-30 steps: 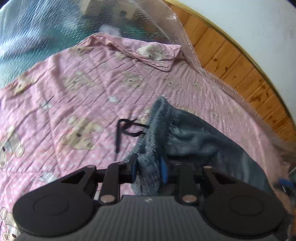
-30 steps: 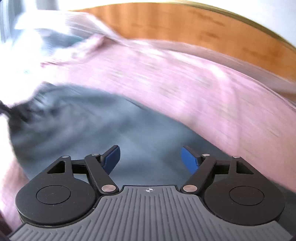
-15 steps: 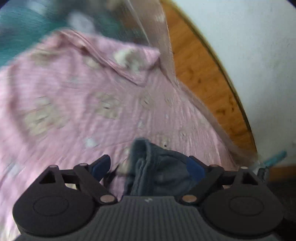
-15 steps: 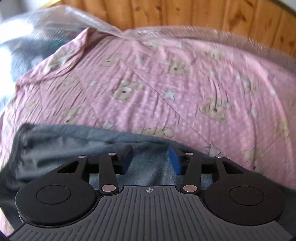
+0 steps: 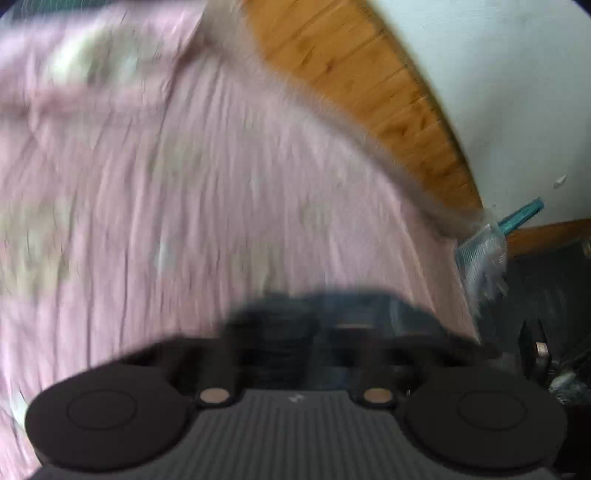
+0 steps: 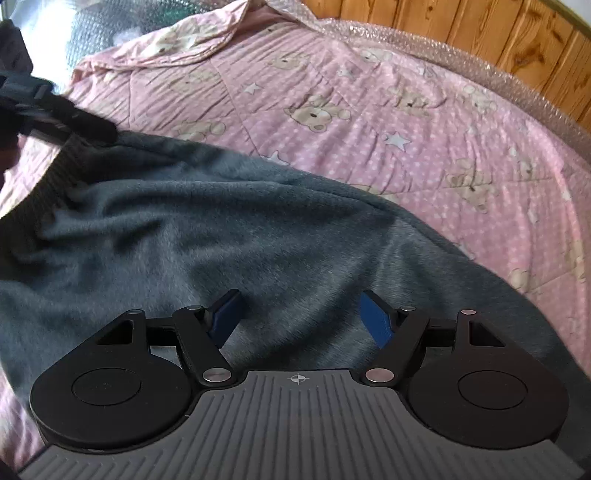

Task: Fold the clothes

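A dark grey fleece garment (image 6: 221,229) lies spread on a pink teddy-bear quilt (image 6: 369,110), its ribbed band at the left. My left gripper (image 6: 92,127) comes in from the upper left of the right wrist view, shut on the garment's top edge, which is pulled taut. The left wrist view is blurred: my left gripper (image 5: 321,332) has its jaws drawn together with dark cloth (image 5: 332,314) bunched between them. My right gripper (image 6: 299,314) hovers over the middle of the garment. Its jaws are opening, the blue pads (image 6: 376,321) wide apart with flat cloth below, nothing pinched.
Bubble wrap (image 6: 443,48) edges the quilt along a wooden panel wall (image 6: 498,29). In the left wrist view a teal-handled brush (image 5: 517,218) pokes out by the quilt's right edge, with dark objects (image 5: 546,295) beyond it and a white wall (image 5: 498,92) above.
My left gripper opened, swung right across the quilt and closed on the garment's edge. My right gripper narrowed, then widened again while sinking closer to the grey cloth.
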Demonstrator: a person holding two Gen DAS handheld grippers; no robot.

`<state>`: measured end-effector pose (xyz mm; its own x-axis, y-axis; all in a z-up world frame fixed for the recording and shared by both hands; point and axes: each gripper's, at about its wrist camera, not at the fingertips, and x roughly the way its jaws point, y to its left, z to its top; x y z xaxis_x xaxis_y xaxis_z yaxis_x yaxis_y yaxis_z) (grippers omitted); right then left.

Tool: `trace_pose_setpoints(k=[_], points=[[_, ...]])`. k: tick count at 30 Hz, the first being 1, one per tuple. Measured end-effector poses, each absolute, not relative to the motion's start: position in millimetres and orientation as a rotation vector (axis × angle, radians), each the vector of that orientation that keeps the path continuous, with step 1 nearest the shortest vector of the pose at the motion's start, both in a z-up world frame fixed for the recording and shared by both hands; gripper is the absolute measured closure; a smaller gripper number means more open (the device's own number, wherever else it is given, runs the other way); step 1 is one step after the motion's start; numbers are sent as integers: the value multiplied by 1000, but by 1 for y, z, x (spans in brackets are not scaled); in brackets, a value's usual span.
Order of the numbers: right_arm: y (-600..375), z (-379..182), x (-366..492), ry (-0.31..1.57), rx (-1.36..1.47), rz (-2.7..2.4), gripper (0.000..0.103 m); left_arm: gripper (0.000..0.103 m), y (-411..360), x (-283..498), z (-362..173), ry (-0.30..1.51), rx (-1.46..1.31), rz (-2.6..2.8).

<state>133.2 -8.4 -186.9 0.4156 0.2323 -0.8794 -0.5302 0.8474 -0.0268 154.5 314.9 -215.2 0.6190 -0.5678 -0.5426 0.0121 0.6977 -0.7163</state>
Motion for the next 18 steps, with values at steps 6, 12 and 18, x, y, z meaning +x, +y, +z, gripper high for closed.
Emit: trace_pose_setpoints(k=[6,12,18], points=[[-24,-203,119,1059,-326,544,14,95,349,135,-243,801,-944,-221],[-37,-180,147,1068,-232,522,37,77,345,141,-238,925,-836,-276],[-48,-198,207,1032,-229,360,52,45,346,120,-202,974,-635,-242]])
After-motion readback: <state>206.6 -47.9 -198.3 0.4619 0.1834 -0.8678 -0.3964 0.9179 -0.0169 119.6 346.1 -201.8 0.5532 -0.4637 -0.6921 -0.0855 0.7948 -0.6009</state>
